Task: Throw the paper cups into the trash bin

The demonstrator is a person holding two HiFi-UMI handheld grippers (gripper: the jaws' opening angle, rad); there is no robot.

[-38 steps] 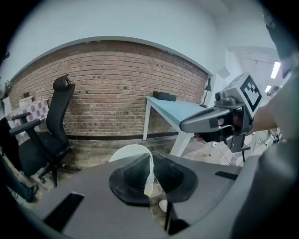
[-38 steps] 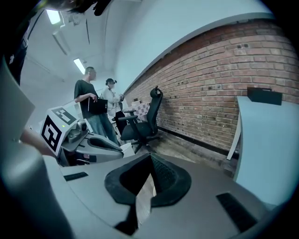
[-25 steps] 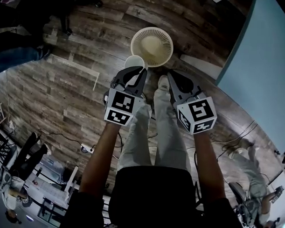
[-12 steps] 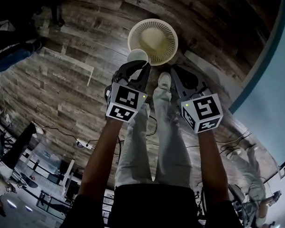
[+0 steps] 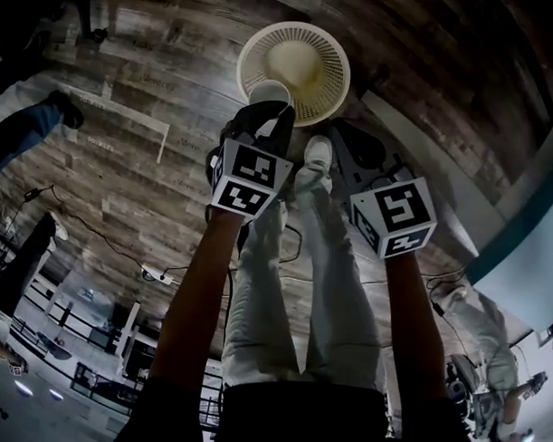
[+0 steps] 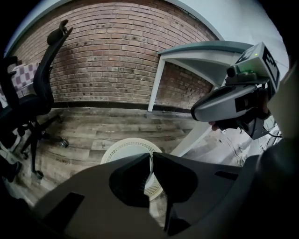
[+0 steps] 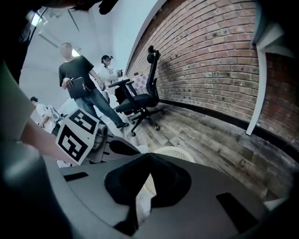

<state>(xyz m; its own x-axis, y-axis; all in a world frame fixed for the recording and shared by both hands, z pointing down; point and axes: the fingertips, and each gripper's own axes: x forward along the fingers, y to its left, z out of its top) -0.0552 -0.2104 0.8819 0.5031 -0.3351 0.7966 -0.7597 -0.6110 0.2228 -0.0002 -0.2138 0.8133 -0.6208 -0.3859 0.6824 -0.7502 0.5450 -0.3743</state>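
Note:
A white mesh trash bin stands on the wooden floor ahead of the person's feet. My left gripper is shut on the rim of a white paper cup, which hangs over the bin's near edge. In the left gripper view the cup's thin wall is pinched between the jaws of the left gripper, with the bin below. My right gripper hovers to the right of the bin's near rim. Its jaws meet with nothing between them, and the bin lies beyond.
The person's legs and a white shoe stand between the two grippers. A black office chair and a white table leg stand by the brick wall. Cables trail on the floor. Two people stand farther off.
Both grippers have sunk toward the bin. The cup, held throughout, has gone from beside the bin's rim to over its near edge.

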